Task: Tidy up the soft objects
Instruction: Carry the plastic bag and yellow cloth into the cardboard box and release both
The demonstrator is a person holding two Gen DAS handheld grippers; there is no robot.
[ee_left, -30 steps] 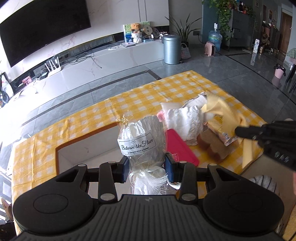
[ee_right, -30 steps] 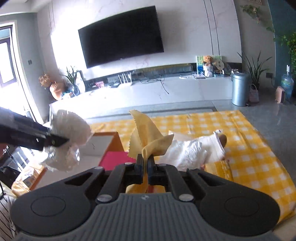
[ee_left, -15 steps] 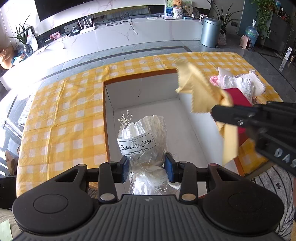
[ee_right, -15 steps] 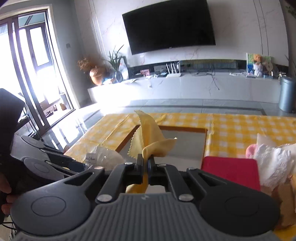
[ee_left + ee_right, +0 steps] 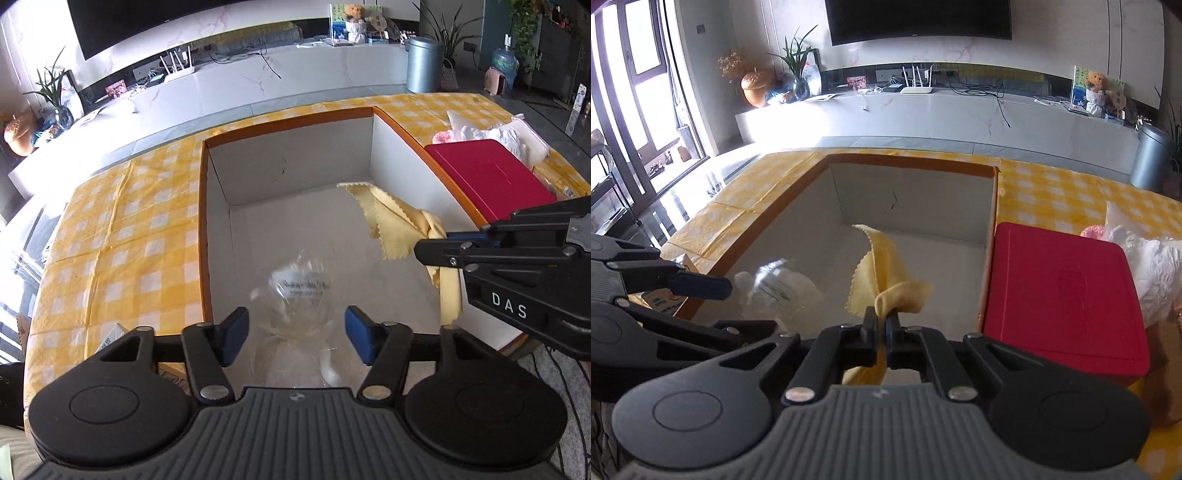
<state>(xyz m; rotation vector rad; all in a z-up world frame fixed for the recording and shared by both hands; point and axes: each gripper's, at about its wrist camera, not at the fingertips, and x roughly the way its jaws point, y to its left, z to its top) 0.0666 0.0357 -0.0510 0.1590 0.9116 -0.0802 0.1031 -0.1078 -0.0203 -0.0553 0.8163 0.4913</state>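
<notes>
An open box with white walls and an orange rim sits on the yellow checked cloth. My left gripper is open above the box. The clear-wrapped white bundle with a label is blurred below the jaws, loose between them, over the box floor. My right gripper is shut on a yellow cloth and holds it over the box's right side; it also shows in the left wrist view.
A red flat box lies right of the open box. White crumpled soft items lie beyond it. A small carton sits at the box's left edge. The table's near edge is close.
My left gripper has opened and let go of the wrapped bundle, which drops blurred into the box. Both grippers moved over the box; the yellow cloth now hangs inside it.
</notes>
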